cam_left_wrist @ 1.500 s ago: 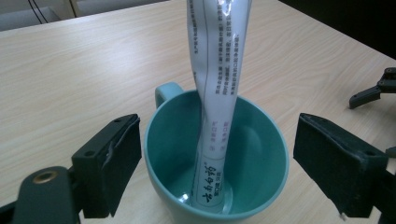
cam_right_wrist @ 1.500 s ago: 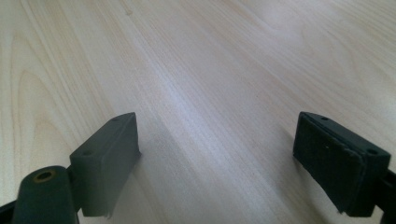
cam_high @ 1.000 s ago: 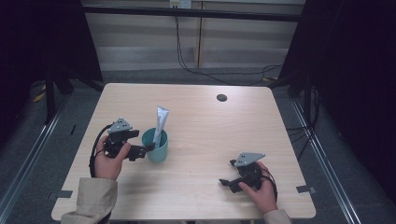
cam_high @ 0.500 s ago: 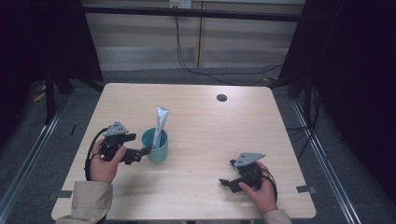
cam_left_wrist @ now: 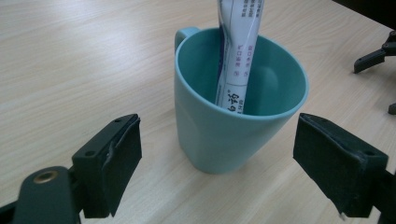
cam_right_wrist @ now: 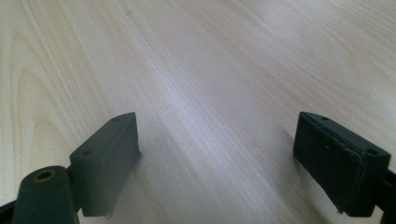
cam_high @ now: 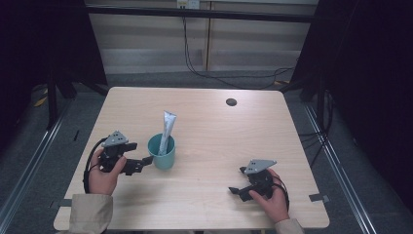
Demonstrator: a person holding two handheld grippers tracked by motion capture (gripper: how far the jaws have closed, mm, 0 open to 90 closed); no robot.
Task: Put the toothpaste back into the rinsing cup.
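Teal cup (cam_high: 162,153) upright on wooden surface (cam_high: 209,131), left of centre, tube (cam_high: 166,130) standing inside, leaning on rim. Left gripper (cam_high: 141,163) just beside cup, fingers (cam_left_wrist: 112,163) spread wide, not touching. Right gripper (cam_high: 237,191) well apart near front edge, fingers (cam_right_wrist: 109,161) spread over bare wood.

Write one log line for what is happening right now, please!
left gripper: open, fingers either side of teal plastic cup, not touching | white tube: upright in cup | right gripper: open, empty, low over wooden table
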